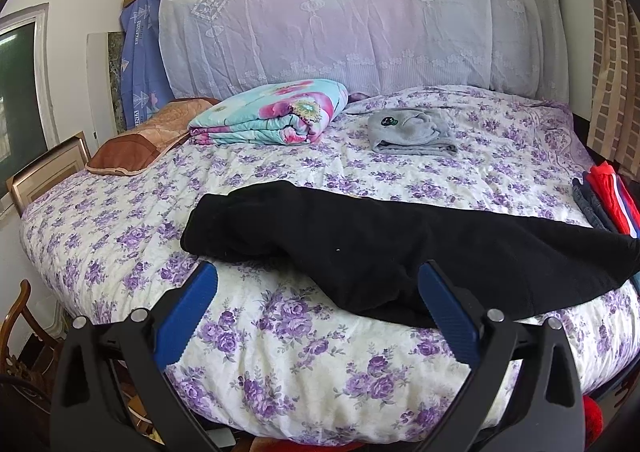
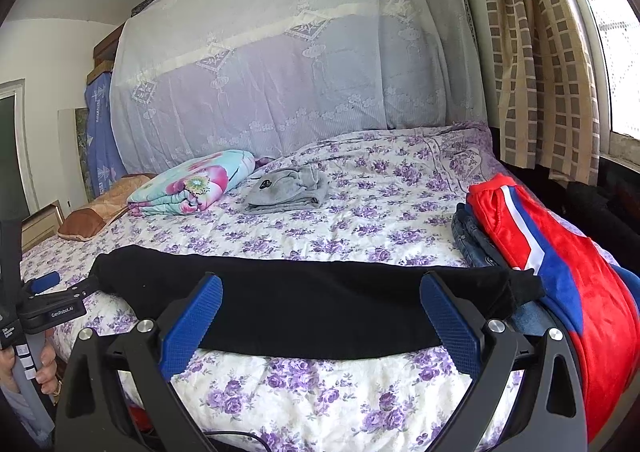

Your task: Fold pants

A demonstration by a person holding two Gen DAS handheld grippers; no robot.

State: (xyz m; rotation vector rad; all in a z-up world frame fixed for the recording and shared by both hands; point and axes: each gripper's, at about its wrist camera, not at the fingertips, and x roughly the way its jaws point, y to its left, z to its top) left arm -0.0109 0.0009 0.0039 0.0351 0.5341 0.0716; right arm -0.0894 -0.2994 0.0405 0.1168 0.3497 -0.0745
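Note:
Black pants (image 1: 360,252) lie stretched sideways across the near part of the floral bedspread (image 1: 280,352). In the left wrist view my left gripper (image 1: 319,270) is open, its blue fingers (image 1: 192,312) straddling the pants' near edge and holding nothing. The right wrist view shows the same pants (image 2: 320,304) as a long flat band. My right gripper (image 2: 321,279) hovers open over their middle, nothing between its pads (image 2: 448,316). At that view's far left, the left gripper (image 2: 66,283) sits by the pants' left end, held by a hand (image 2: 46,368).
A folded floral quilt (image 1: 272,112), a brown pillow (image 1: 136,144) and a folded grey garment (image 1: 412,128) lie toward the lace-covered headboard (image 1: 340,20). A red and blue garment (image 2: 552,272) on jeans (image 2: 476,244) sits at the right edge. A wooden chair (image 1: 20,332) stands left of the bed.

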